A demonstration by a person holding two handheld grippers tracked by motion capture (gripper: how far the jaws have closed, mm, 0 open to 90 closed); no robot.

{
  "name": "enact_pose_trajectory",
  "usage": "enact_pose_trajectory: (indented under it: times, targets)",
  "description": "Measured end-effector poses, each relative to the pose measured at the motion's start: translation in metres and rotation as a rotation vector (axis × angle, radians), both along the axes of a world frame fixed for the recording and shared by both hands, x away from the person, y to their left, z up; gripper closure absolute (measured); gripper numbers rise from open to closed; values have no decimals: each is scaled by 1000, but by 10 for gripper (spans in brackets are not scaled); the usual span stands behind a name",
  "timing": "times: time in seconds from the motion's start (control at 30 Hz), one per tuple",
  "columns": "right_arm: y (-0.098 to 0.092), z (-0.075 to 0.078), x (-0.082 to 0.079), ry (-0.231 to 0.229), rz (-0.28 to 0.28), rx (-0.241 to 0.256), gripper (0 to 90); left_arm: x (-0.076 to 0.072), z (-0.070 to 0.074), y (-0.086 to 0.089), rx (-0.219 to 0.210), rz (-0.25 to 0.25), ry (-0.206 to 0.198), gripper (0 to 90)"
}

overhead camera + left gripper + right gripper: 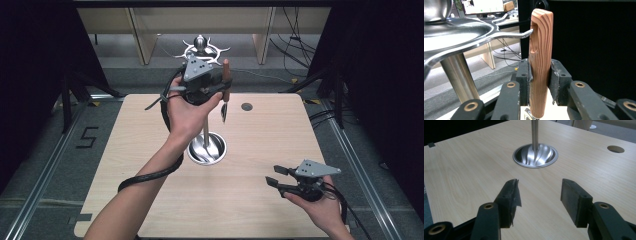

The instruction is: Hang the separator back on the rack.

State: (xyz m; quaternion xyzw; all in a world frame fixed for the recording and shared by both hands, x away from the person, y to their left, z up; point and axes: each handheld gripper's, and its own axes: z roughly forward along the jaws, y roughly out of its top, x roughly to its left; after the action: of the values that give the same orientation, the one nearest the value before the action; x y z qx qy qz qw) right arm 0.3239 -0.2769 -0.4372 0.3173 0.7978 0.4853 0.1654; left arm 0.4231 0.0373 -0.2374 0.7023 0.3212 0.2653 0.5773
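My left gripper (221, 86) is raised beside the top of a metal hook stand (200, 48) and is shut on the wooden handle (226, 75) of a small utensil whose dark pointed blade (224, 113) hangs down. In the left gripper view the handle (540, 57) stands upright between the jaws of the gripper (540, 75). The tip of one curved hook (511, 35) meets the handle's left edge near its upper slot. My right gripper (274, 176) is low over the table's right front, open with nothing between its fingers (509, 195).
The stand's pole (205, 131) rises from a round steel base (206, 149) at the middle of the light wooden table (260, 210). The base (535, 155) lies ahead of my right gripper (539, 192). A small round hole (246, 106) is in the tabletop at the back right.
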Motion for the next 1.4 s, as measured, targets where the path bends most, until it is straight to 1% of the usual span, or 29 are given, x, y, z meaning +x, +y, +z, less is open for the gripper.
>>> enact_pose_trajectory:
  times: [0.07,0.17,0.2,0.23,0.27,0.4,0.67,0.77,0.93,1.0,1.03,1.07,1.1,1.2,1.23,1.33,1.4]
  targets:
    - [0,0,1,-7,-1,2,485,0,0,0,-5,-2,-1,713]
    - [0,0,0,-5,0,1,485,0,1,2,-13,-3,1,713]
    - [1,0,-2,16,-10,15,485,0,1,2,-16,-4,2,713]
    - [1,0,-1,13,-5,6,485,0,1,3,-22,-5,3,713]
    - [1,0,-2,19,-10,14,485,0,1,3,-22,-4,2,713]
    - [1,0,-1,15,-9,13,485,-1,1,4,-27,-7,2,713]
    - [1,-1,-1,5,-7,10,485,1,-1,9,-56,-7,12,714]
    - [1,-1,-1,5,-8,10,485,0,-2,10,-57,-8,12,713]
    - [1,-1,-1,3,-8,12,485,0,-3,12,-82,-12,16,714]
    - [0,-1,-1,8,-5,8,485,0,-3,14,-98,-9,15,719]
    - [-1,0,-1,1,2,0,485,0,-4,15,-98,-7,13,718]
    - [0,-1,0,-10,0,3,485,1,-4,16,-107,3,16,722]
    - [1,0,-2,17,-10,14,485,2,-5,18,-113,2,20,723]
    - [1,0,-2,21,0,5,485,3,-4,20,-98,12,9,725]
    - [1,-1,-1,13,-4,9,485,3,-4,20,-104,16,13,723]
    - [1,-1,-1,17,-2,5,485,3,-5,21,-111,25,8,711]
    - [1,-1,-1,10,-1,6,485,2,-6,21,-109,32,2,696]
